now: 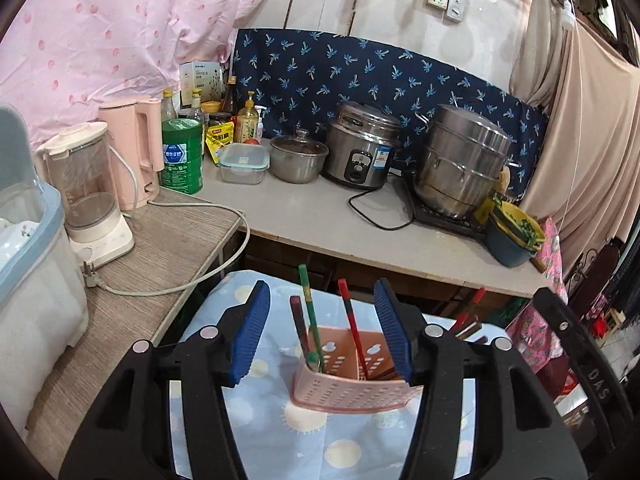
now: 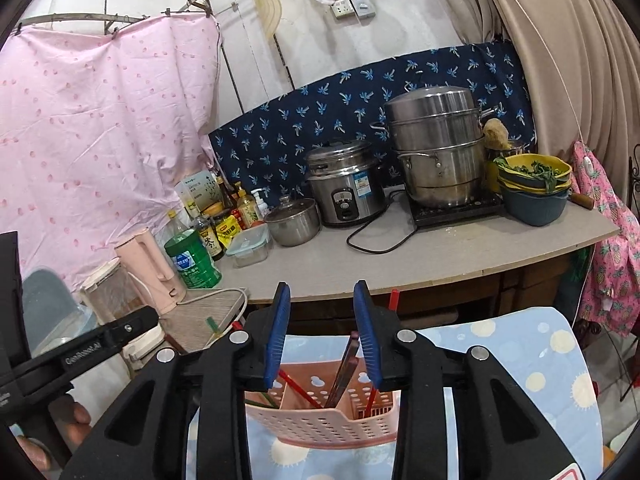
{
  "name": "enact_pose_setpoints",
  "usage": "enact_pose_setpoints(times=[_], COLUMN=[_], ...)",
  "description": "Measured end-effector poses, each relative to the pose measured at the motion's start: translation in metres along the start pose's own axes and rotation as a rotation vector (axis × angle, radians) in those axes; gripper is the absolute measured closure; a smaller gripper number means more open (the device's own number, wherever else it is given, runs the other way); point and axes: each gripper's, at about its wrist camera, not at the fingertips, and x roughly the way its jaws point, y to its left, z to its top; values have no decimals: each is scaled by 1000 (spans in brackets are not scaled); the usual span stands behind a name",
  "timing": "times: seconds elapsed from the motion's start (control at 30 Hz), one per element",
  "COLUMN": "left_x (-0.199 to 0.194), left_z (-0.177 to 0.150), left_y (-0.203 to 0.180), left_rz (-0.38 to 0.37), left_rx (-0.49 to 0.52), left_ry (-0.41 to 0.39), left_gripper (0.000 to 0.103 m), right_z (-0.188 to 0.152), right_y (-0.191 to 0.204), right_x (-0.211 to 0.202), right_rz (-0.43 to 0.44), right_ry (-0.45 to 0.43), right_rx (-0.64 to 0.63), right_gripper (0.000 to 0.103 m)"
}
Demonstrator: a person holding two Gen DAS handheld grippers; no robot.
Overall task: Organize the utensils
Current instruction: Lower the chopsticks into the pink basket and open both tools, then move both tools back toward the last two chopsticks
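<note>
Kitchen clutter fills the far counter (image 1: 304, 216): a rice cooker (image 1: 362, 148), a steamer pot (image 1: 460, 160) and bottles stand against a blue patterned cloth.

From the left wrist, the left gripper (image 1: 320, 336) hangs open above the near blue-and-cream cloth (image 1: 280, 432), its blue pads spread either side of the pink utensil holder (image 1: 348, 380) without touching it. Chopsticks stand tilted inside: a green one (image 1: 310, 312), a dark one (image 1: 299, 328) and a red one (image 1: 352, 320). A few more ends poke up at the right, beyond the pad.

From the right wrist, the right gripper (image 2: 322, 328) is parted too, gripping nothing, with a dark pair of chopsticks (image 2: 346, 368) rising between its pads from the holder's middle compartment. Red chopsticks (image 2: 298, 388) lean to the left of them.

Sorting looks partly done. To finish well, pinch one stick high on its shaft, lift straight up so the light holder isn't tipped, and steady the holder's rim with the other gripper.
</note>
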Motion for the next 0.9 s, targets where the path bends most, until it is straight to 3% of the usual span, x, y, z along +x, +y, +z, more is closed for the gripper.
enact_pose_setpoints(times=[0.2,0.9], left_x=[-23,-93], left_z=[-16,-104], left_y=[-4,4], left_rz=[4,74], left_rx=[32,118], left_ry=[2,65], left_gripper=[51,51], right_z=[-11,-86], right_y=[14,24], right_x=[-35,-131], right_rz=[7,-26], right_ry=[-19,36], right_rx=[-38,-75], right_gripper=[60,59])
